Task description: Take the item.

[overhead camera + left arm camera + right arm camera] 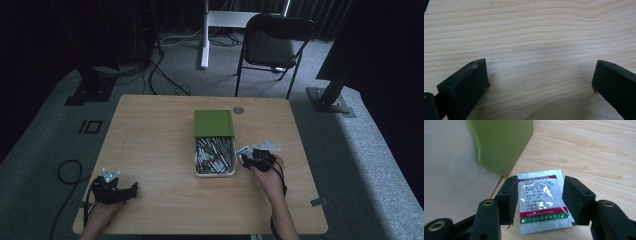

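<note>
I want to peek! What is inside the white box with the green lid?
The white box holds a heap of small packets. The green lid covers the far part, so what lies under it, and below the heap's top layer, cannot be seen.

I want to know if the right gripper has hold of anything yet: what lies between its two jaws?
A white sachet with red and green bands lies on the table between the right gripper jaws, seen in the right gripper view.

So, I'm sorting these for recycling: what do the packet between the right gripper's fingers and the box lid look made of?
Small printed silver sachet: likely glossy foil or plastic film, judging by crinkled glare. Green box lid: probably matte moulded plastic, smooth with rounded edge.
</note>
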The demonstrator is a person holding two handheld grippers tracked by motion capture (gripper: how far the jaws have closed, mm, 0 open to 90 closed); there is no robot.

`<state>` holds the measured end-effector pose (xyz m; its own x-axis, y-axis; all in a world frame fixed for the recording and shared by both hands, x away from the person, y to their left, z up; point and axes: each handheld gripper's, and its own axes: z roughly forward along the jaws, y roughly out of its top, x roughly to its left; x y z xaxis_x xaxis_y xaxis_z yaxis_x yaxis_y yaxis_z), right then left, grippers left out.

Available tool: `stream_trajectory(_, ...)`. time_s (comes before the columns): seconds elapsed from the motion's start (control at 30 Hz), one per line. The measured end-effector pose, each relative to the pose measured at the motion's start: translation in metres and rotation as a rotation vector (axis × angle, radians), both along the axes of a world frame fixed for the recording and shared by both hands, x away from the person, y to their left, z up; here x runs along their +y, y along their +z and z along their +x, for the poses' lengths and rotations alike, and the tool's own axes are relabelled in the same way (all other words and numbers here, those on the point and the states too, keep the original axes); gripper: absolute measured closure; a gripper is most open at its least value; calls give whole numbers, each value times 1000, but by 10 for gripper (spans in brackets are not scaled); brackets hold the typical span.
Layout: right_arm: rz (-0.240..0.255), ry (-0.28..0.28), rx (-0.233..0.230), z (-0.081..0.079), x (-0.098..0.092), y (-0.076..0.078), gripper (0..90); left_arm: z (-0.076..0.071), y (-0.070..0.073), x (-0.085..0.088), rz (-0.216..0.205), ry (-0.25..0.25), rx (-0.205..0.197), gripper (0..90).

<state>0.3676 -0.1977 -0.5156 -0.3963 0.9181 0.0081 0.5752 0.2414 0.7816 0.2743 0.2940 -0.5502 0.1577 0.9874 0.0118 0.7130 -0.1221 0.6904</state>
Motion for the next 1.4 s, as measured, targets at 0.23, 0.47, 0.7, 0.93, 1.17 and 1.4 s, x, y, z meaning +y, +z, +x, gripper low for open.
stream_trajectory(0.23,10,-36,-2,-10,-16,-1,391,0,0,0,1,-1,1,13)
stream_trajectory(0.47,13,-73,8,-19,-34,-8,325,0,0,0,1,-1,1,13)
stream_trajectory(0.7,24,-112,19,-28,-50,-13,307,0,0,0,1,-1,2,13)
stream_trajectory(0.93,22,-160,10,-37,-65,-20,300,0,0,0,2,-1,2,13)
stream_trajectory(1.17,24,-187,6,-47,-81,-23,290,0,0,0,2,-2,2,13)
stream_trajectory(1.4,28,-224,-7,-61,-95,-23,279,0,0,0,1,-1,2,13)
